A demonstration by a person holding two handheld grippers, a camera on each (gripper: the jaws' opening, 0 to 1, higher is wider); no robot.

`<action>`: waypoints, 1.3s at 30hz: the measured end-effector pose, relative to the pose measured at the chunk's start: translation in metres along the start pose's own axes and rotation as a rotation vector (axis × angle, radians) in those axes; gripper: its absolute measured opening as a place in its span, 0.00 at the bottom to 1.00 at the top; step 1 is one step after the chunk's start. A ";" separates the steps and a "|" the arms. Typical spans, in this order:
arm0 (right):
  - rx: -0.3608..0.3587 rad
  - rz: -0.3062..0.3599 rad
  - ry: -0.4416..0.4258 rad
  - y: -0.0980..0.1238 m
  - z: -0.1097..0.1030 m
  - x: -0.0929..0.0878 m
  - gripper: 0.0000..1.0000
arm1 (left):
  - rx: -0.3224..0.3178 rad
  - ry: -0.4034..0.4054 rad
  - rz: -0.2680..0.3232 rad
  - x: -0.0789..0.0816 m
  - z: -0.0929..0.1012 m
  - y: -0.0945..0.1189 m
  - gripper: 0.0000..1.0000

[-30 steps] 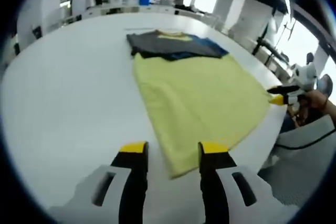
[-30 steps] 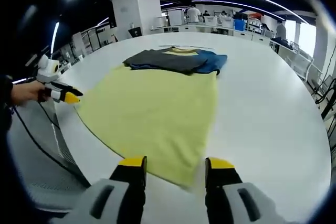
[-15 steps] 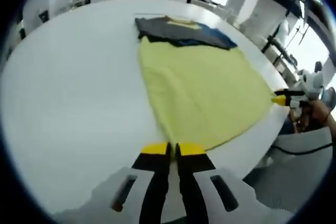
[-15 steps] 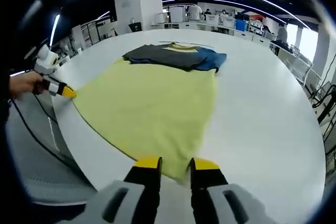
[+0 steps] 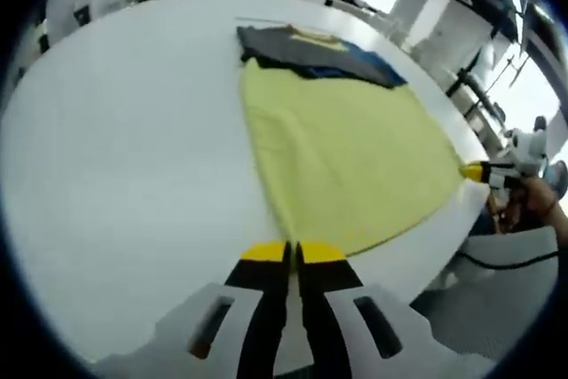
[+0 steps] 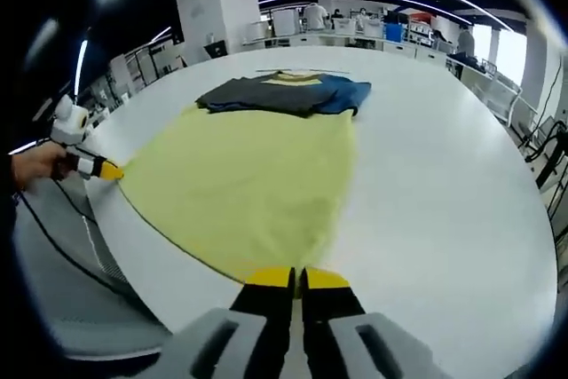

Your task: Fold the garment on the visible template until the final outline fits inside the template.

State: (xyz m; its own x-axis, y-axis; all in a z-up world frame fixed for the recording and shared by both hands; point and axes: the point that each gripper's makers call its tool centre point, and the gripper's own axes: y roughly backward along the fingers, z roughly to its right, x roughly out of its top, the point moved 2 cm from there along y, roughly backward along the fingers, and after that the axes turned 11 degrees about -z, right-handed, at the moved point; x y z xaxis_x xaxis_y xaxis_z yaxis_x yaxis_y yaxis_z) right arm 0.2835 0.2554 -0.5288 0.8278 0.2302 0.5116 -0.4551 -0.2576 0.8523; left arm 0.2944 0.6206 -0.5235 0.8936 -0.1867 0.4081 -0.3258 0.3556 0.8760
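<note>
Both the left tool (image 5: 293, 253) and right tool (image 6: 296, 278) pinch corners of the yellow garment (image 6: 244, 184) on the white table (image 6: 444, 175).

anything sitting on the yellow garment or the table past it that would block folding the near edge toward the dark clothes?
Nothing visible. Both the left gripper and right gripper are shut on the near corners of the yellow garment. Its top is bare up to the dark folded clothes at the far end, and the white table beside it holds nothing nearby.

Left tool (image 5: 293, 253) clamped on yellow garment (image 5: 348, 161) corner, right tool (image 5: 475, 171) pinching opposite corner
</note>
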 end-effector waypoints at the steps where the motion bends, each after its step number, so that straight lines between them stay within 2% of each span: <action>1: 0.001 0.001 -0.004 -0.001 -0.001 0.000 0.00 | 0.001 -0.004 0.001 0.000 0.000 0.001 0.00; 8: 0.010 -0.008 0.003 0.001 -0.002 -0.003 0.00 | 0.045 -0.133 -0.009 0.000 0.006 0.006 0.00; 17: 0.018 -0.019 0.014 0.005 -0.004 -0.008 0.00 | 0.025 -0.116 -0.006 -0.006 0.005 0.014 0.00; 22: -0.002 0.003 -0.017 0.013 -0.008 -0.010 0.00 | 0.008 -0.117 -0.018 -0.012 0.010 0.014 0.00; 32: 0.008 -0.023 -0.016 0.017 -0.014 -0.020 0.00 | -0.002 -0.143 -0.060 -0.025 0.013 0.018 0.00; 39: 0.011 -0.018 -0.022 0.020 -0.018 -0.024 0.00 | -0.002 -0.117 -0.063 -0.026 0.012 0.019 0.00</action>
State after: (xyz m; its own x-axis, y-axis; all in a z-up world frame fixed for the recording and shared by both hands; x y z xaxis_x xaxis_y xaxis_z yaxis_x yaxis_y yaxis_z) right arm 0.2480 0.2617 -0.5220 0.8429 0.2145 0.4935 -0.4365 -0.2636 0.8602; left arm 0.2609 0.6216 -0.5142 0.8700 -0.3144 0.3798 -0.2696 0.3416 0.9003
